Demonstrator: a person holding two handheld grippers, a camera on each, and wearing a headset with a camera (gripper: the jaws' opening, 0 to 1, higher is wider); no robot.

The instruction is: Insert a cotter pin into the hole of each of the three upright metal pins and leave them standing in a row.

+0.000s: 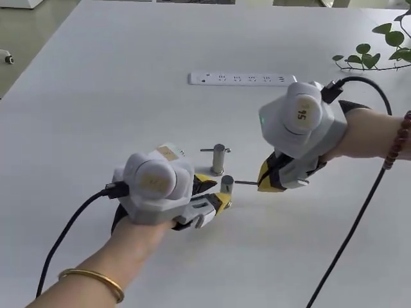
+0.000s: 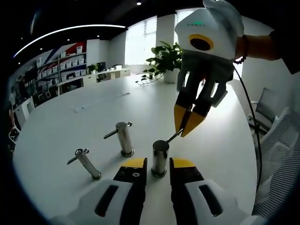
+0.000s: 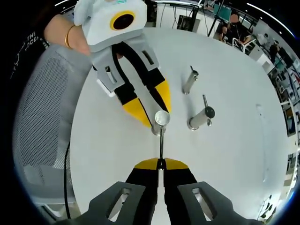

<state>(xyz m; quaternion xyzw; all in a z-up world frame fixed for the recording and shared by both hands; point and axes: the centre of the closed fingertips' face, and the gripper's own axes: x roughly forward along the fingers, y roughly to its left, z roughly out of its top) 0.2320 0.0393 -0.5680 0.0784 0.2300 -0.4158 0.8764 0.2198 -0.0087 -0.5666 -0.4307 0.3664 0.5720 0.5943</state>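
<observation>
A bare upright metal pin (image 2: 160, 158) stands between the jaws of my left gripper (image 2: 158, 163), which is shut on its lower part. My right gripper (image 3: 161, 164) is shut on a thin cotter pin (image 3: 161, 146), whose far tip touches that metal pin (image 3: 161, 120) just under its head. In the head view the left gripper (image 1: 218, 192) and the right gripper (image 1: 262, 183) face each other across this pin (image 1: 227, 184). Two more upright pins (image 2: 124, 138) (image 2: 86, 161) stand to the left, each with a cotter pin through it.
On the white table (image 1: 128, 96) a white power strip (image 1: 243, 78) lies further back, with a leafy plant (image 1: 379, 51) at the far right edge. Black cables (image 1: 350, 237) trail from both grippers. A grey mesh chair (image 3: 42, 117) is beside the table.
</observation>
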